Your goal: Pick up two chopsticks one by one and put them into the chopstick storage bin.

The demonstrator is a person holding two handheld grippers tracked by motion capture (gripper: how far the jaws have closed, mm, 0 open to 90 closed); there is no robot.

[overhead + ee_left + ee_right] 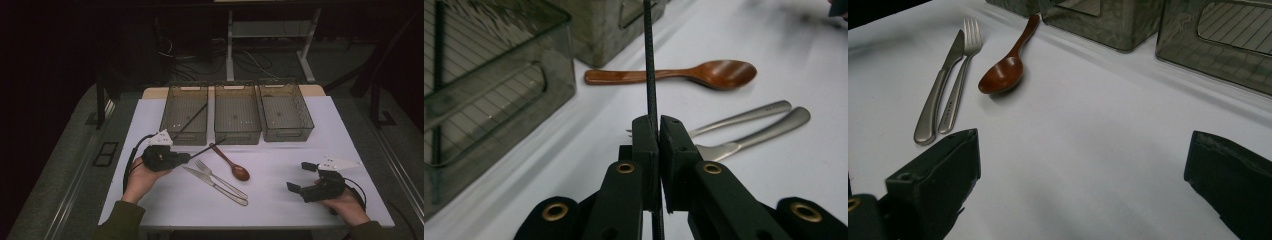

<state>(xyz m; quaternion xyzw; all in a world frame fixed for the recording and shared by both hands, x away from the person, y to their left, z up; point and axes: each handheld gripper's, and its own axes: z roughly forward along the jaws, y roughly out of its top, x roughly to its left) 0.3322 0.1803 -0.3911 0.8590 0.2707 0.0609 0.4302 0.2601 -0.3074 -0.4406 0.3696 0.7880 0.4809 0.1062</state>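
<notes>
Near edge of the surface (280,210): right hand-held gripper (304,177) sits by the near right corner, jaws spread wide w/ nothing between them. In the right gripper view both jaws are cut off by the frame.

Left hand-held gripper (186,157) is over the left side, approx mid-depth, jaws clamped on a thin black chopstick (207,148). In the left gripper view the stick runs up between the pads and out of the top edge, tip unseen; its lower end is hidden behind the jaws.

Middle of the surface: knife (212,185) & fork (220,179) lie side by side, touching or nearly so; hard to tell. Wooden spoon (231,162) lies just beyond them, bowl toward the right.

Toward the far edge: three clear bins in a row. Left bin (170,112) has a second dark stick (192,117) lying slantwise inside. Middle bin (217,115) & right bin (305,112): contents hard to make out in the dim light. Room beyond is too dark to read.
</notes>
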